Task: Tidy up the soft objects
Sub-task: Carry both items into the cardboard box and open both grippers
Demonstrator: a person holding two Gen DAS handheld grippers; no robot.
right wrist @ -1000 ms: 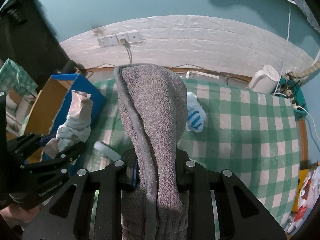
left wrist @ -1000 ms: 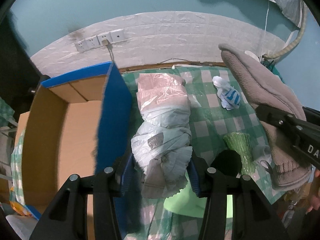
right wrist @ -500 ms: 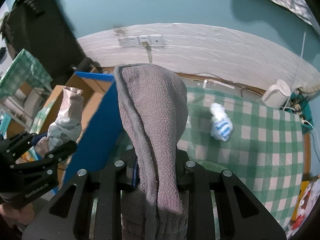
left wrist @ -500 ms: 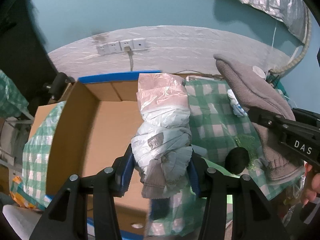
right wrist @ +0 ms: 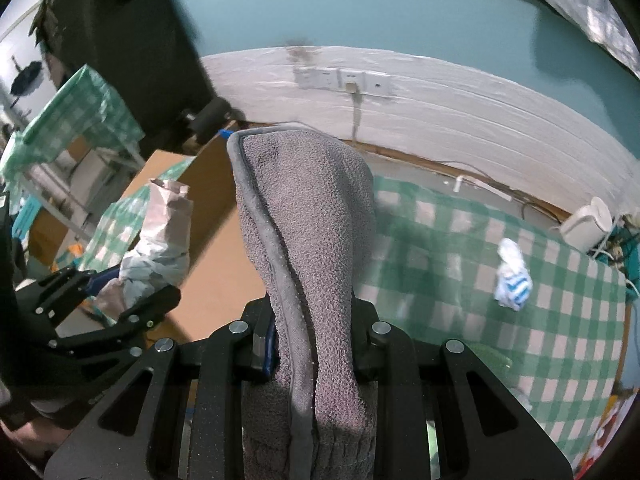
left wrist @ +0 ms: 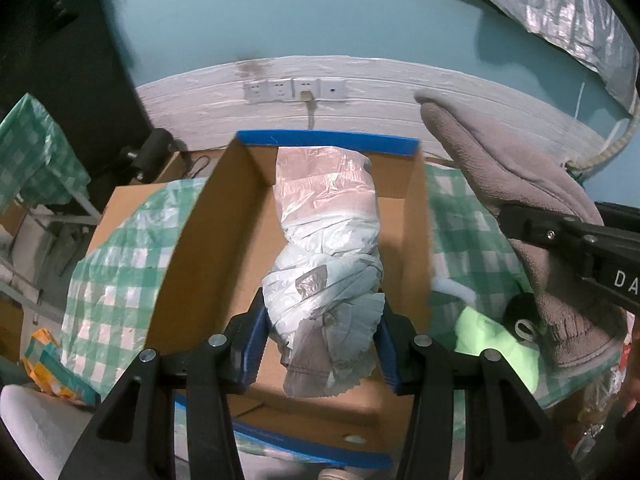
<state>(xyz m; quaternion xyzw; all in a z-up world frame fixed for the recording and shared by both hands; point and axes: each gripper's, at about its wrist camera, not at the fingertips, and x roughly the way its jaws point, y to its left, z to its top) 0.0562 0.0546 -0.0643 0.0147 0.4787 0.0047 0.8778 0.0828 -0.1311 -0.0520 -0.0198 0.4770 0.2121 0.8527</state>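
A: So, L hand-held gripper (left wrist: 322, 340) — what's it got?

B: Clamped on the plastic-wrapped bundle (left wrist: 326, 248), pads squeezing its lower end, rest sticking out ahead of the jaws. Bundle hangs right over the open cardboard box (left wrist: 208, 240), so prob. held there for a drop inside.

A: Box empty?

B: Floor ahead of the gripper looks bare, nothing in it that I can see. Blue edge at the far wall, flaps standing up, so entry's from the top.

A: And R hand-held gripper (right wrist: 316, 344)?

B: Shut tight on the grey towel (right wrist: 308, 232), folded lengthwise, jaws pinching it narrow near the bottom so it stands up stiff beyond the fingers. It sits just right of the box wall, not over the opening yet, more over the checked surface (right wrist: 560, 320).

A: Why both loaded?

B: Guess: two soft items per trip, both bound for the box. Bundle seems first in line, towel next.

A: Anything left out?

B: Small white-and-blue wad (right wrist: 512, 280) on the surface, well off to the R gripper's right. Also a light green item (left wrist: 496, 344) below the towel, near L gripper's right side.
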